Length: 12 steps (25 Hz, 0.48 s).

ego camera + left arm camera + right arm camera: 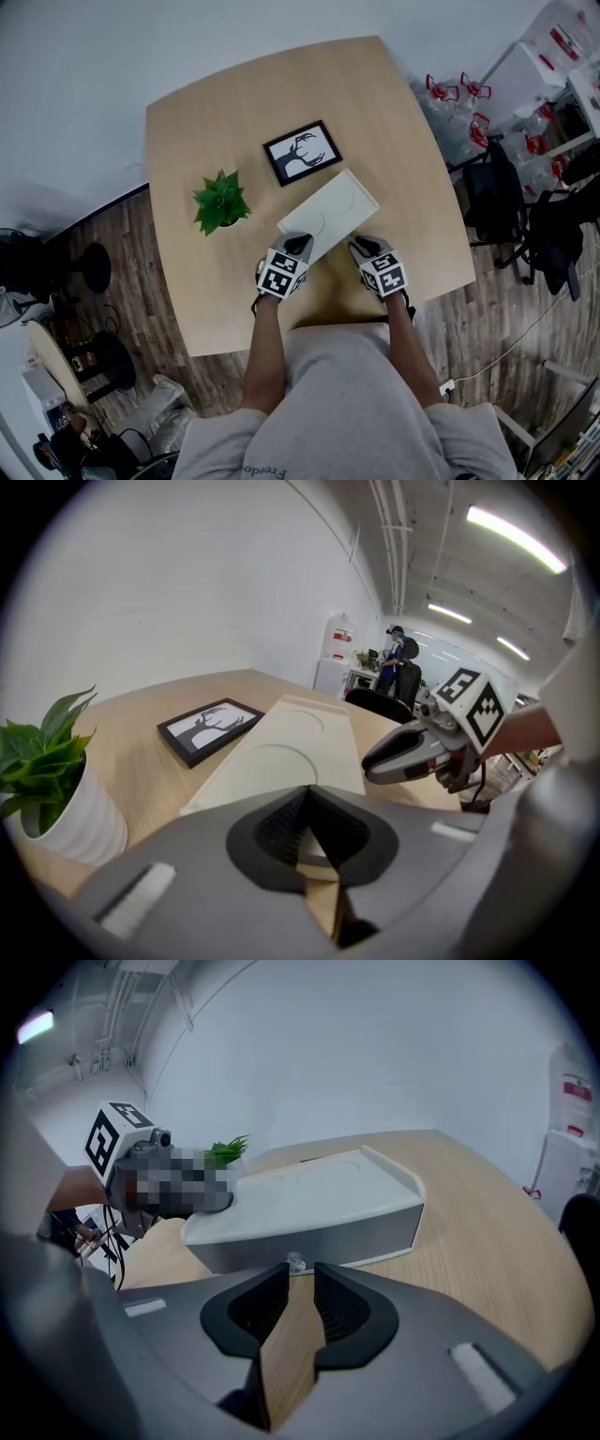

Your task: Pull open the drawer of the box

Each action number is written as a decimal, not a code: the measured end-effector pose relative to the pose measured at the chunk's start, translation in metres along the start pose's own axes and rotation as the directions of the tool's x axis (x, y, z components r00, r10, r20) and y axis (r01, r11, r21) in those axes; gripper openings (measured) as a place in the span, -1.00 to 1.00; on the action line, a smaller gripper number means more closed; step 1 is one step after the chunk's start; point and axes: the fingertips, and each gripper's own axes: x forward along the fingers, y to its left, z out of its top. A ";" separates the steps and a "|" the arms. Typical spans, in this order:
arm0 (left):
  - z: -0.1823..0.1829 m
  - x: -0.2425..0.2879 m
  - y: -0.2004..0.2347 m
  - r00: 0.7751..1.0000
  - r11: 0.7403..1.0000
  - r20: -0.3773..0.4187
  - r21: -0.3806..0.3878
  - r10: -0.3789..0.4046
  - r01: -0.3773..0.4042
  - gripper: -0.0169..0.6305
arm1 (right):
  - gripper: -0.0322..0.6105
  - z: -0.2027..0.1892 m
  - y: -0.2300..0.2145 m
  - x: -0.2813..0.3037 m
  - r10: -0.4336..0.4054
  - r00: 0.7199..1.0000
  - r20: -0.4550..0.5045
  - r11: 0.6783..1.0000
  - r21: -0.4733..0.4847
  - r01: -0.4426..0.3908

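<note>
White on top and grey along its front, the box lies flat on the wooden table, directly ahead of both pairs of fingers. The left gripper has its fingers pressed together at the tips, with nothing between them. The box's white top begins just beyond those tips, and the head view puts them at the box's near left corner. In the right gripper view, the nose of that left tool rests on the box's top at its left end.

The right gripper has its fingers released, with a narrow gap between them that shows table wood. The grey drawer front faces those fingers and sits flush with the box, not pulled out. Its small clear knob stands right at the mouth of the gap, just ahead of the fingertips. Whether the pads touch it cannot be told.

To the left of the left fingers stands a potted plant. A black picture frame lies flat farther on, beside the box's left edge.
</note>
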 end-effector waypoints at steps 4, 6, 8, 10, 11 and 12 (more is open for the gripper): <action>0.003 0.001 0.001 1.000 1.000 0.017 -0.015 -0.005 0.005 -0.79 | -0.64 0.002 0.002 0.009 0.026 0.999 -0.031 0.999 -0.024 -0.027; 0.004 0.002 0.002 1.000 1.000 0.017 -0.017 -0.002 0.003 -0.79 | -0.63 0.003 0.004 0.015 0.032 0.998 -0.050 0.999 -0.041 -0.034; 0.004 0.000 0.001 1.000 1.000 0.015 -0.015 0.001 -0.001 -0.79 | -0.64 0.003 0.005 0.017 0.023 0.998 -0.063 0.998 -0.062 -0.027; 0.004 -0.002 0.000 1.000 1.000 0.018 -0.015 0.005 -0.005 -0.79 | -0.64 0.004 0.006 0.019 0.009 0.998 -0.069 0.996 -0.085 -0.015; 0.005 -0.003 0.000 1.000 1.000 0.020 -0.016 0.004 -0.003 -0.79 | -0.64 0.005 0.007 0.019 0.005 0.998 -0.069 0.996 -0.091 -0.011; 0.005 -0.003 0.001 1.000 1.000 0.022 -0.016 0.002 -0.001 -0.79 | -0.65 0.005 0.007 0.020 0.002 0.998 -0.068 0.996 -0.091 -0.009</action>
